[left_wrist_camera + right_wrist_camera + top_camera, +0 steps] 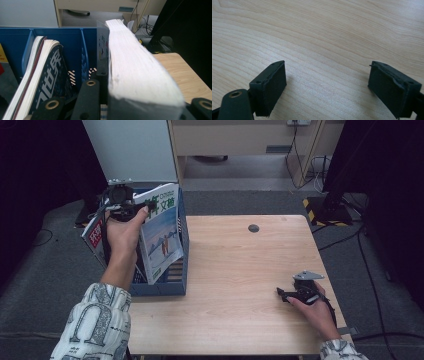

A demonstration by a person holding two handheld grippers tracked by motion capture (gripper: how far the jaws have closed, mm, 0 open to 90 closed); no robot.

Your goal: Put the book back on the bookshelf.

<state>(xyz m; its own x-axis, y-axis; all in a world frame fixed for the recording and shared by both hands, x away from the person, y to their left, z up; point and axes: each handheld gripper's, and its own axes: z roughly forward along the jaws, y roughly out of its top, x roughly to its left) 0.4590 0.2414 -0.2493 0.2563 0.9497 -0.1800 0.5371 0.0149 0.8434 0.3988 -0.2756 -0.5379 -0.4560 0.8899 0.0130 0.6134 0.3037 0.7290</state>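
Jaws of the left gripper (131,210) are clamped on a thick magazine (162,232), tilted over the blue file box (181,270) at the counter's left edge; right gripper (295,293) sits wide open near the front right corner.

A light wooden tabletop (235,270) with a pale grain stands on a grey carpeted floor (35,285); a small round dark grommet (253,228) sits near its far edge. Behind it a tall pale grey cabinet panel (132,150) rises at the left, and a beige wooden piece of furniture (240,137) runs along the back. Black cables (367,265) trail over the carpet at the right, past a black stand base with yellow-and-black hazard tape (315,207). Dark black curtains (385,165) close off the right side, and the far left lies in deep shadow. The light is even and soft, brightest on the wood.
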